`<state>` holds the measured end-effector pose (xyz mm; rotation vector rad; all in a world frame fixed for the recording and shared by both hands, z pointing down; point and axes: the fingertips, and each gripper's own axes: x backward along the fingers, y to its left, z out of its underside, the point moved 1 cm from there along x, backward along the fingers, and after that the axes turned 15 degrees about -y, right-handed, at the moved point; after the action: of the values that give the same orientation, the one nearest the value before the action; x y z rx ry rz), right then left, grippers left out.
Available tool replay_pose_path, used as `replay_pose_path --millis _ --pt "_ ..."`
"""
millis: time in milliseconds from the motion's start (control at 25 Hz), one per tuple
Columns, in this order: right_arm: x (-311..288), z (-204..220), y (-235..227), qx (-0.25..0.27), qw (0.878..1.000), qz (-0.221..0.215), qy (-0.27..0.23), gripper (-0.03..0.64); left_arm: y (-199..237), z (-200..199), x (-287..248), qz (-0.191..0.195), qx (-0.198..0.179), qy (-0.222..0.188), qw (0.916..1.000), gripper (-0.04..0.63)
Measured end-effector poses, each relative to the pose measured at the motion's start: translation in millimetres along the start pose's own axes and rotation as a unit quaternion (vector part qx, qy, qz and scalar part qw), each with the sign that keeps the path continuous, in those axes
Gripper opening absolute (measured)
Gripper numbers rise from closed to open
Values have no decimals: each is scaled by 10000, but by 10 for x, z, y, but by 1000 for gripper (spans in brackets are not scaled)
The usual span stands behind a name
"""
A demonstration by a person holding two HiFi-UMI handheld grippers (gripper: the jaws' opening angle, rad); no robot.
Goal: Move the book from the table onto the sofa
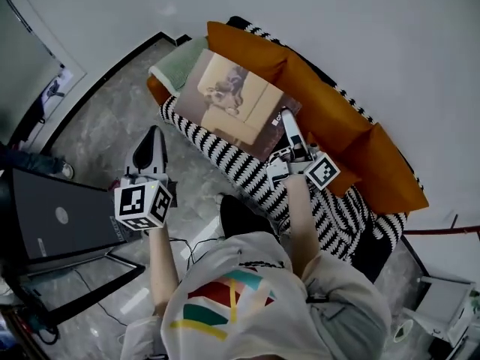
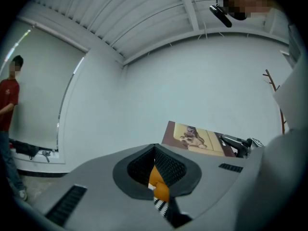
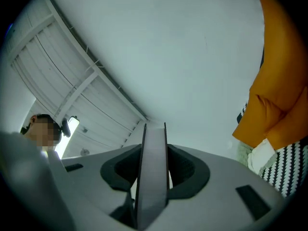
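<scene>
The right gripper (image 1: 289,123) is clamping the lower right corner of the book (image 1: 232,100), whose edge is showing end-on between its pads in the right gripper view. The book, its tan cover bearing a picture of an animal, is hanging tilted over the sofa (image 1: 225,160) in the upper middle of the head view. Whether it is touching the seat cannot be told. The sofa's black-and-white striped cover is running diagonally from the upper middle towards the lower right, and a row of orange cushions (image 1: 330,103) is leaning along its back just beyond the book. A pale green pillow (image 1: 174,64) is lying at the sofa's upper-left end, partly hidden under the book's far corner. The left gripper (image 1: 154,135) is hovering empty over the marbled floor (image 1: 105,118) to the left of the sofa, its jaws drawn together to a narrow slit. A strip of orange cushion and stripes is showing through that slit. A black flat panel (image 1: 60,216) is standing at the left edge of the head view, and a bystander in a red shirt (image 2: 7,105) is standing at the far left of the left gripper view.
</scene>
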<state>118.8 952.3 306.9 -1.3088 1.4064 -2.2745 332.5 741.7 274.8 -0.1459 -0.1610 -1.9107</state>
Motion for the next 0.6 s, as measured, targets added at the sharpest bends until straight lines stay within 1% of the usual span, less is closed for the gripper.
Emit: replay_pose_path --millis 120,200,320,480,600 --pt "-151 -75 -370 76 9993 208 -302 160 141 185 -346 254 -57 174 9995 7" --pt "-394 -111 -647 75 9983 323 -484 160 352 277 -693 244 0 256 9994 7" --pt "-827 -215 -991 62 9968 421 -677 160 591 406 -1233 111 230 245 9994 7" --pt "-1116 -220 -1155 78 9974 274 -668 160 746 515 -1648 97 241 125 9996 6" --pt "-1266 -245 -1202 162 9975 210 -656 160 720 560 -1918 176 296 39 9994 6"
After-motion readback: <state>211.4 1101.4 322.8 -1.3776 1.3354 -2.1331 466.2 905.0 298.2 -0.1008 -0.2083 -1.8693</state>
